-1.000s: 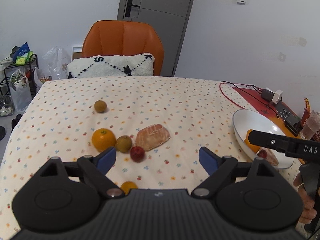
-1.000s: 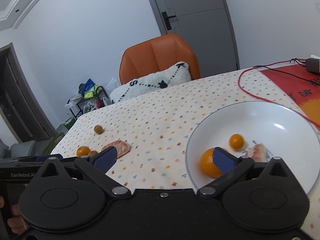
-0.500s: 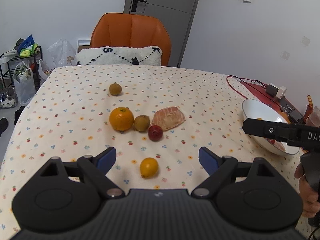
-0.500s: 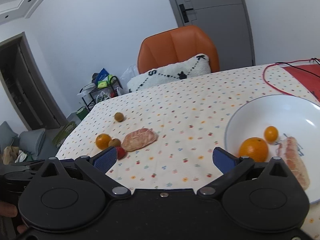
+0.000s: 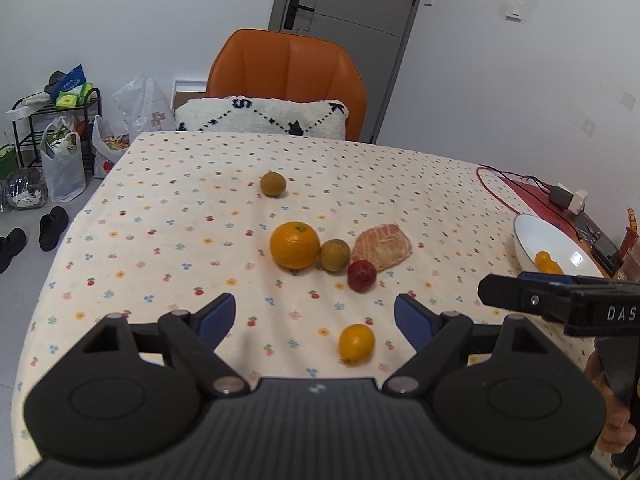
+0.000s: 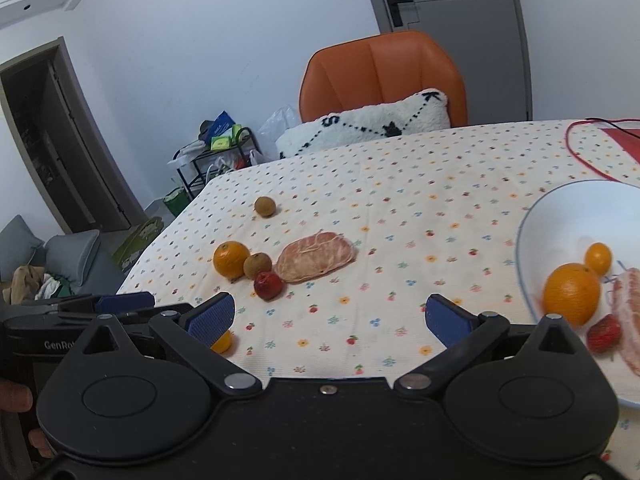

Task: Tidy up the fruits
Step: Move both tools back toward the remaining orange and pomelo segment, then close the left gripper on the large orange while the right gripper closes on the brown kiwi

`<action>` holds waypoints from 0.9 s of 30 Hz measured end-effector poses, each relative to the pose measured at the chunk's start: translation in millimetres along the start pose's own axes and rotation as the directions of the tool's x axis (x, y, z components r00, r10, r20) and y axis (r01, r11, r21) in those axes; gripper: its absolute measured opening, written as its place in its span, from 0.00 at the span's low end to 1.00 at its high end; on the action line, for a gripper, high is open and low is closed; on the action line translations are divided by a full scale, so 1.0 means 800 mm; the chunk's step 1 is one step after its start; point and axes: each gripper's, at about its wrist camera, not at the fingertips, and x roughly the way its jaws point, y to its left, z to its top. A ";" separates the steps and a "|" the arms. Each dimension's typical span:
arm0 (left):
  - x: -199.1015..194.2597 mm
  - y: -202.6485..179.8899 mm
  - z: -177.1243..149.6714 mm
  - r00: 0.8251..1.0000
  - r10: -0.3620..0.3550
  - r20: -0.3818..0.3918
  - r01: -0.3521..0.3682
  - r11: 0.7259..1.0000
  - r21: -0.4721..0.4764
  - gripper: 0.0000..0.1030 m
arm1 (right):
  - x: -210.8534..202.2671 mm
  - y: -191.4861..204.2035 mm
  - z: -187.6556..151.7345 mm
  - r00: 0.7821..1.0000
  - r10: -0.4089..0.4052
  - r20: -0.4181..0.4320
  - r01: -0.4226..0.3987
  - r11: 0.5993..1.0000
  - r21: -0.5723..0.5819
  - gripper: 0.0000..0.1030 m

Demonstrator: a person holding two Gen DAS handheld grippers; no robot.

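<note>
Both grippers, left gripper (image 5: 315, 318) and right gripper (image 6: 330, 317), hover with jaws wide and empty over the table (image 5: 192, 208); small yellow fruit (image 5: 356, 343) lies nearest; white bowl (image 6: 560, 216) right.

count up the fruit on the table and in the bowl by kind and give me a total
Oranges: 2
Small yellow-orange citrus: 2
Brown round fruits: 2
Peeled pomelo pieces: 2
Red fruits: 2
Total: 10
</note>
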 end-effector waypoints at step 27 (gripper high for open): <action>0.069 0.032 0.038 0.999 -0.031 -0.005 0.031 0.999 -0.030 0.50 | 0.072 0.045 0.029 0.994 0.076 -0.083 -0.084 0.991 -0.105 0.68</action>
